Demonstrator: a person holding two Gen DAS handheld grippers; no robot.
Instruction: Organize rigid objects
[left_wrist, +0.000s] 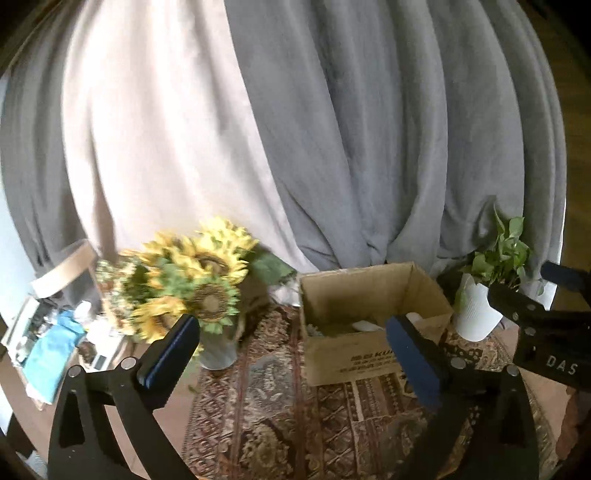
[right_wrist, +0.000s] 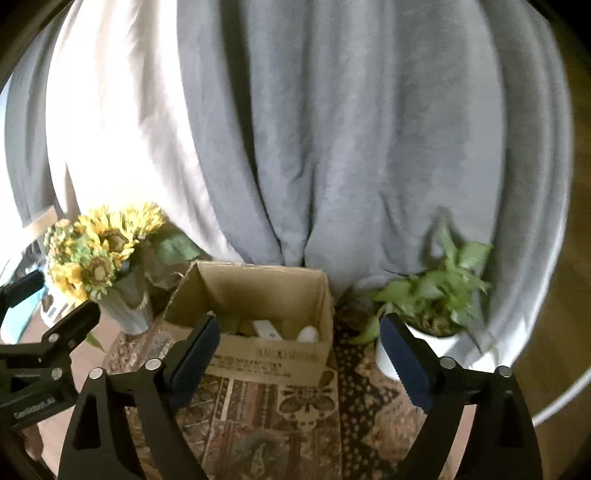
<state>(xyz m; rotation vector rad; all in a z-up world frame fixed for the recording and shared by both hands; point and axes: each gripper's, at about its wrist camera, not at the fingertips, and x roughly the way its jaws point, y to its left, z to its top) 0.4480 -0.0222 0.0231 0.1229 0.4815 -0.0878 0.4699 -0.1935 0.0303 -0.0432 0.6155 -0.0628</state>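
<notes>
Sunflowers (left_wrist: 192, 280) are standing in a pale ribbed vase (left_wrist: 218, 353) at the left of the patterned rug (left_wrist: 258, 406), with cluttered shelving and a blue cloth (left_wrist: 51, 354) lying further left in the left wrist view. The left gripper (left_wrist: 295, 354) is hovering above the rug with its jaws spread wide and nothing between them, its blue-padded fingers (left_wrist: 173, 350) framing the vase on one side and the front of the cardboard box (left_wrist: 354, 354) on the other. The open cardboard box is sitting on the rug between the vase and the plant, and several white rigid objects (right_wrist: 269, 330) are lying inside it on the bottom; their exact kind is too blurred to tell. The right gripper (right_wrist: 299, 354) is also hanging wide open and empty, its fingers straddling the box front and the white pot (right_wrist: 384, 360). The green potted plant (right_wrist: 439, 291) is standing just right of the box, near but not touching it. Grey and pale pink curtains (right_wrist: 332, 129) are draping down behind everything, brushing the back of the box and the plant leaves. Each gripper is showing at the edge of the other's view, so the two are hanging side by side.
</notes>
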